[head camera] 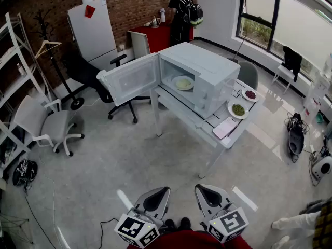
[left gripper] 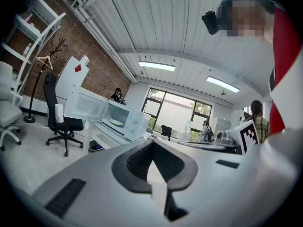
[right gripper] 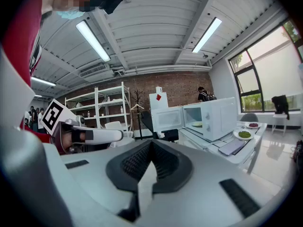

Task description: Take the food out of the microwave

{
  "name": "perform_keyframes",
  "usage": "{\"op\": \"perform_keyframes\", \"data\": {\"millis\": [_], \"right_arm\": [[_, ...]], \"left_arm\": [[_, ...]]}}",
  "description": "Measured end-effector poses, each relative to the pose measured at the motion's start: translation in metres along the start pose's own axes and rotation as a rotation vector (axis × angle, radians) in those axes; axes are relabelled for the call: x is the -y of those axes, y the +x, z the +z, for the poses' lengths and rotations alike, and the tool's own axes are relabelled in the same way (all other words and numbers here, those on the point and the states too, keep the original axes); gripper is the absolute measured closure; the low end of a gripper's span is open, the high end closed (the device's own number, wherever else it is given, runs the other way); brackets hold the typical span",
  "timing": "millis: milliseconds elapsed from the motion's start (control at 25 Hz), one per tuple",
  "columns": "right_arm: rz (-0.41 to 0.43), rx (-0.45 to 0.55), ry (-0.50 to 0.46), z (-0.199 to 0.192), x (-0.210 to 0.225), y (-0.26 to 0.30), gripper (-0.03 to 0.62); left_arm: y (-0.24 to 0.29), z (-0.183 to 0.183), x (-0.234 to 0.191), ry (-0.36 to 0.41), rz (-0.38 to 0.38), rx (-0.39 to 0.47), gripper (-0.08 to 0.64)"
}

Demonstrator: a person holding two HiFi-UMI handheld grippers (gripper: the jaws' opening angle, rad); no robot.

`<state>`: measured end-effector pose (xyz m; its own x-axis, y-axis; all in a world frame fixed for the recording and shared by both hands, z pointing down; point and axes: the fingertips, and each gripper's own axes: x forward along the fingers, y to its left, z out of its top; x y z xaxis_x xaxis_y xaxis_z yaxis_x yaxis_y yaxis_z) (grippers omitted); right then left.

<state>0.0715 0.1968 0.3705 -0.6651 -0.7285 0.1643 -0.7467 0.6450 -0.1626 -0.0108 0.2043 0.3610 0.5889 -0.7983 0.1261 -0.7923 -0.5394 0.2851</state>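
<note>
While the microwave stands open, plate of food inside.

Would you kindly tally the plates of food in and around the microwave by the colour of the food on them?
Pale yellowish: 1, the inner plate in the open microwave
Green: 1, the green-food plate beside the microwave
Dark red: 1, the red-food plate behind it
Total: 3

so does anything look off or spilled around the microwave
Nothing stands out: the microwave has its door open, the plate inside lies flat, and the two dishes beside it show no spills.
</note>
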Motion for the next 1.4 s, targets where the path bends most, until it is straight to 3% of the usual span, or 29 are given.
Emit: {"op": "perform_keyframes", "data": {"millis": [640, 1000, 1400], "right_arm": [[0.014, -0.024, -0.005, -0.006, -0.003, -0.007, 0.583], [-0.021, -0.047, 0.041, -0.013, -0.011, 0.005, 0.583], [-0.070, -0.069, 0.074, -0.019, -0.023, 0.018, 0.583]], "left_arm": [[-0.006, -0.012, 0.006, -0.016, 0.011, -0.021, 0.552], [-0.025, -0.010, -0.024, -0.057, 0.037, -0.009, 0.552], [-0.032, -0.004, -0.050, -0.080, 0.003, -0.003, 0.552]]}}
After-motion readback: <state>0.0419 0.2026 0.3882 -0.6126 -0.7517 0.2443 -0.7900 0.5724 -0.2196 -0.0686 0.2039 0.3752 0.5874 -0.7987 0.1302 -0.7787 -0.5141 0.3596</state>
